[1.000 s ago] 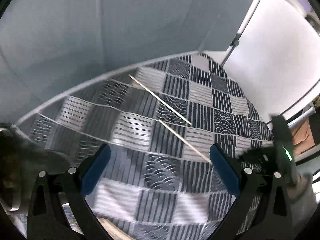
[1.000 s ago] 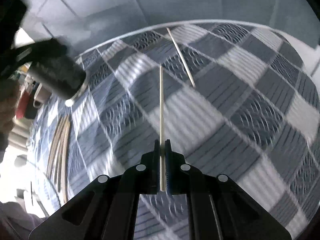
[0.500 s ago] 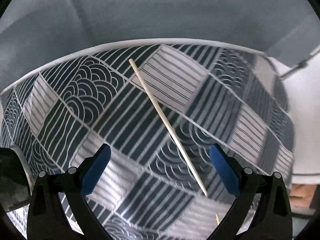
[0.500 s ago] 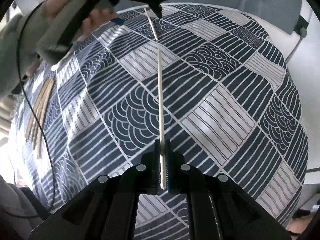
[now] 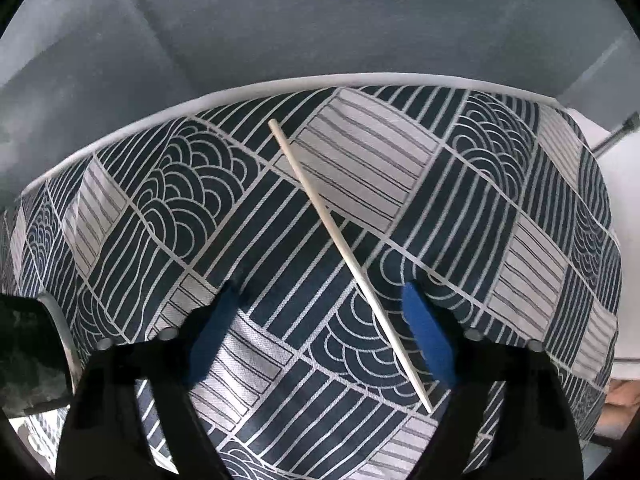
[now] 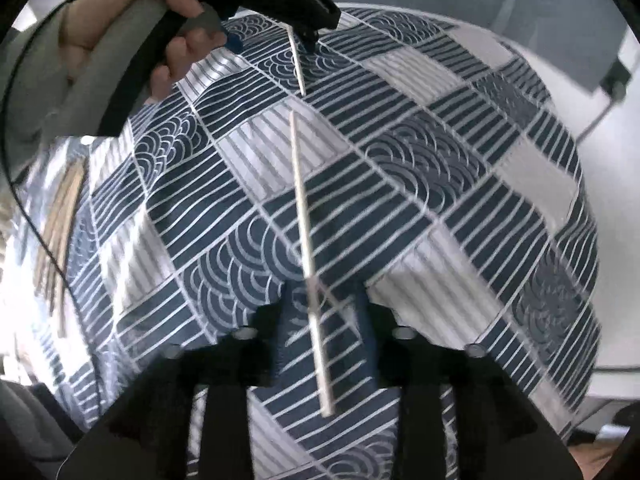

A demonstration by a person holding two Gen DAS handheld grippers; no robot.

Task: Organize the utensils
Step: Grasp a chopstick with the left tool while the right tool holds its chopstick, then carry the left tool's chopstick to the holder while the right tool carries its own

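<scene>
Chopstick (image 5: 348, 262) lies flat on the patterned cloth (image 5: 460, 208), its thin end between the left gripper's (image 5: 320, 328) spread blue pads (image 5: 428, 336), nearer the right one. Centre it, lower, then close squarely. Beyond, the right gripper (image 6: 320, 308) stands parted around a second chopstick (image 6: 310, 260), not pinching it.

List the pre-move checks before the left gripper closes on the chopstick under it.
1. Left gripper open: ok.
2. Far chopstick between its pads: ok, though it runs close to one pad.
3. Right gripper open, not clamping the near chopstick: ok.
4. Near chopstick at rest on the cloth: cannot tell, the view is blurred.
5. Chopstick bundle apart from both grippers: ok.
</scene>
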